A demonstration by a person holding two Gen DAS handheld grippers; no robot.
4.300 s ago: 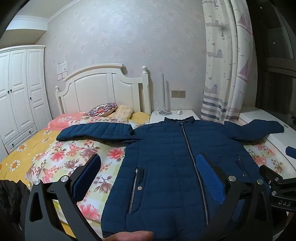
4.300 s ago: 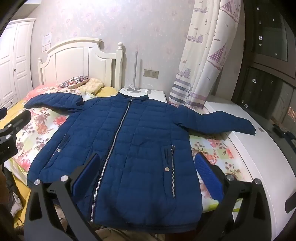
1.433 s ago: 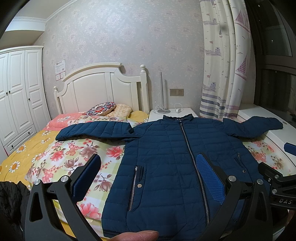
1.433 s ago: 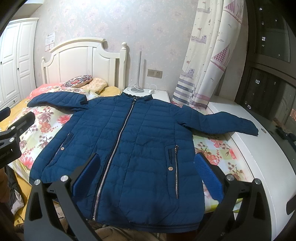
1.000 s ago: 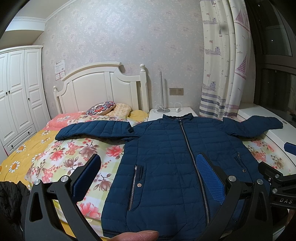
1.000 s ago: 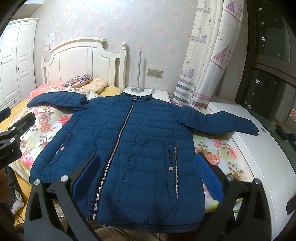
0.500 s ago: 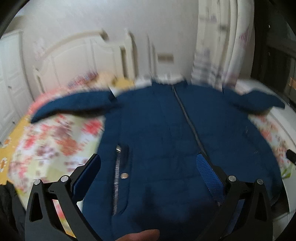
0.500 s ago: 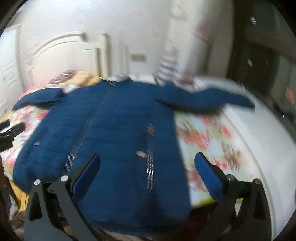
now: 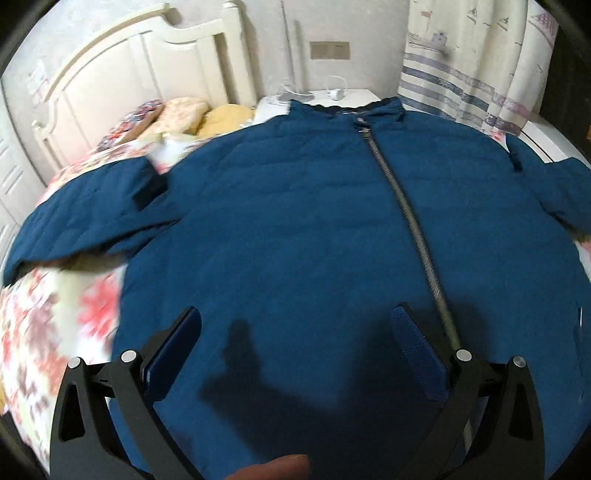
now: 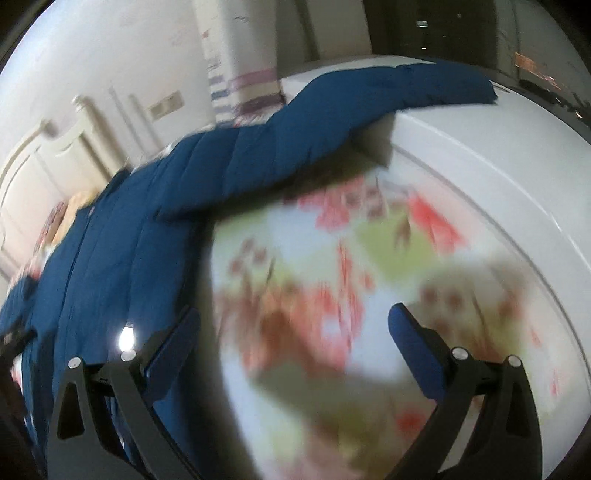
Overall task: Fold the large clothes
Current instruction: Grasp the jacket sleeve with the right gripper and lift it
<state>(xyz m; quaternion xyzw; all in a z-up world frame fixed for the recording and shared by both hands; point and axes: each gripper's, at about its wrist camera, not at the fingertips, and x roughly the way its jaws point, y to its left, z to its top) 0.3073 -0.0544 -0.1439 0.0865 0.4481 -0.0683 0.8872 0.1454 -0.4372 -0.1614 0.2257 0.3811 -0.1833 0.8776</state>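
A navy quilted jacket (image 9: 303,221) lies flat and zipped on the floral bedspread, collar toward the headboard, sleeves spread out. My left gripper (image 9: 295,332) hovers open over the jacket's left front, beside the zip (image 9: 413,229), holding nothing. The right wrist view is blurred. My right gripper (image 10: 291,332) hangs open over the flowered sheet (image 10: 314,295), just right of the jacket body (image 10: 110,258). The jacket's right sleeve (image 10: 351,110) stretches away onto a white ledge (image 10: 498,166). A fingertip (image 9: 273,467) shows at the bottom edge.
A white headboard (image 9: 129,70) and pillows (image 9: 184,114) stand behind the jacket's left shoulder. A white nightstand (image 9: 332,96) with a cable sits past the collar. A striped curtain (image 9: 472,66) hangs at the right. A dark window (image 10: 443,26) lies beyond the ledge.
Both grippers have swept forward and down toward the bed. The left now sits close over the jacket's front. The right has swung rightward, off the jacket toward its right sleeve.
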